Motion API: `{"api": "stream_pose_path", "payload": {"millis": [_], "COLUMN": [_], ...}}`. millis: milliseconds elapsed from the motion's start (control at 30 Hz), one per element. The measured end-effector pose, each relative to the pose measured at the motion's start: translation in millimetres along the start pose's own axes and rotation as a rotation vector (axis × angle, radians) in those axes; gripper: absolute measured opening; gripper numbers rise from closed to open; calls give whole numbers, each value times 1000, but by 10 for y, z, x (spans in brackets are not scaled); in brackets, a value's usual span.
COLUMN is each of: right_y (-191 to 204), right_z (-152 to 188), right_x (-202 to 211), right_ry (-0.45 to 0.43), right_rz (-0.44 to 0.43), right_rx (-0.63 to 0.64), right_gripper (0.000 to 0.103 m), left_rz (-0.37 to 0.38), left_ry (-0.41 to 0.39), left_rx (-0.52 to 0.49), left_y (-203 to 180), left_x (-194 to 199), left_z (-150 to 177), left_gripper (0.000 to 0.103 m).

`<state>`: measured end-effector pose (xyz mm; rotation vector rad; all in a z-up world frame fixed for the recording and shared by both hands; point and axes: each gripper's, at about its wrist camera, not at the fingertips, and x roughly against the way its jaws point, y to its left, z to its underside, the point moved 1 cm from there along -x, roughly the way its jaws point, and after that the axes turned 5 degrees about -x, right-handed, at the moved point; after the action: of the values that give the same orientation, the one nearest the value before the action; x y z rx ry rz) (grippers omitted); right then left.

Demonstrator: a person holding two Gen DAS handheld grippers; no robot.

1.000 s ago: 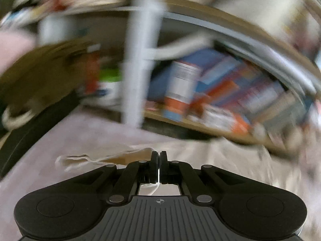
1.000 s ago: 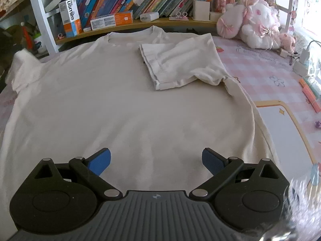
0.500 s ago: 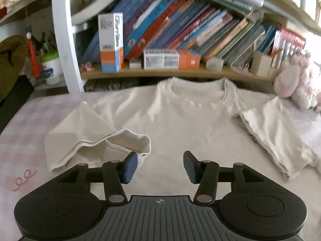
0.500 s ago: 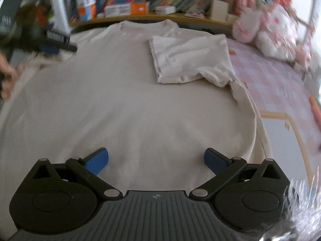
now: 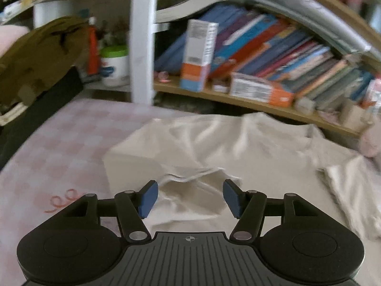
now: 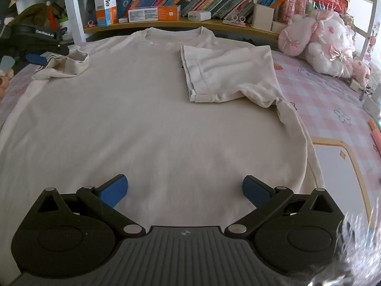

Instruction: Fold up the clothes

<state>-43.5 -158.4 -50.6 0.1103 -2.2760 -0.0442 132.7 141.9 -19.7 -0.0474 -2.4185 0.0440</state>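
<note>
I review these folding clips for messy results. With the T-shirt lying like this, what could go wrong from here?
The left sleeve lies bunched, not flat like the right sleeve, so later folds may come out lumpy. The left hand-held gripper, whose jaws have just been opening, hovers right over that sleeve and could drag it.

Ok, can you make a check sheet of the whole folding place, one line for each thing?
Surface: pink checked sheet, mostly under the shirt.
Job's things: cream T-shirt spread flat; right sleeve folded onto the chest; left sleeve bunched at the edge.
Clutter: pink plush toys beside the shirt.
Grippers: left claw has just been opening, sleeve hem between its jaws but not pinched; right claw open above the shirt's lower part.
Cables: nothing seen.
Surroundings: bookshelf with books and a toothbrush box; brown bag.
</note>
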Motion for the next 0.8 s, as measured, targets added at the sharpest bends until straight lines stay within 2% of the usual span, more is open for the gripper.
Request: {"api": "stream_pose_path", "payload": {"millis": [100, 200, 300, 333, 367, 433, 567, 633, 667, 733, 800], "right_y": [7, 14, 23, 24, 25, 24, 22, 25, 27, 30, 31], "right_z": [-7, -14, -11, -12, -12, -10, -9, -9, -8, -8, -8], "right_x": [-4, -8, -16, -18, -19, -19, -19, -20, -20, -20, -20], "right_ry": [1, 2, 0, -1, -1, -1, -3, -3, -3, -4, -4], "right_rz": [3, 6, 13, 15, 16, 17, 18, 20, 21, 23, 25], "right_rx": [-3, -7, -14, -16, -18, -18, -20, -22, -23, -25, -27], "right_gripper": [103, 103, 103, 103, 103, 103, 103, 103, 103, 103, 103], "left_rz": [-24, -96, -161, -168, -164, -154, -72, 16, 60, 121, 207], "left_ry": [-15, -38, -1, 3, -4, -21, -114, -116, -117, -86, -32], "left_rx": [-36, -163, -297, -341, -329, -302, -167, -127, -108, -84, -63], "left_y": [30, 18, -12, -21, 12, 82, 145, 48, -1, -162, -304], "left_x": [62, 75, -89, -145, -156, -175, -200, -309, -364, -566, -780], "left_z": [18, 60, 59, 49, -12, -137, -639, -841, -942, -1020, -1035], "left_gripper": [61, 61, 55, 29, 1, 0, 0, 1, 4, 6, 14]}}
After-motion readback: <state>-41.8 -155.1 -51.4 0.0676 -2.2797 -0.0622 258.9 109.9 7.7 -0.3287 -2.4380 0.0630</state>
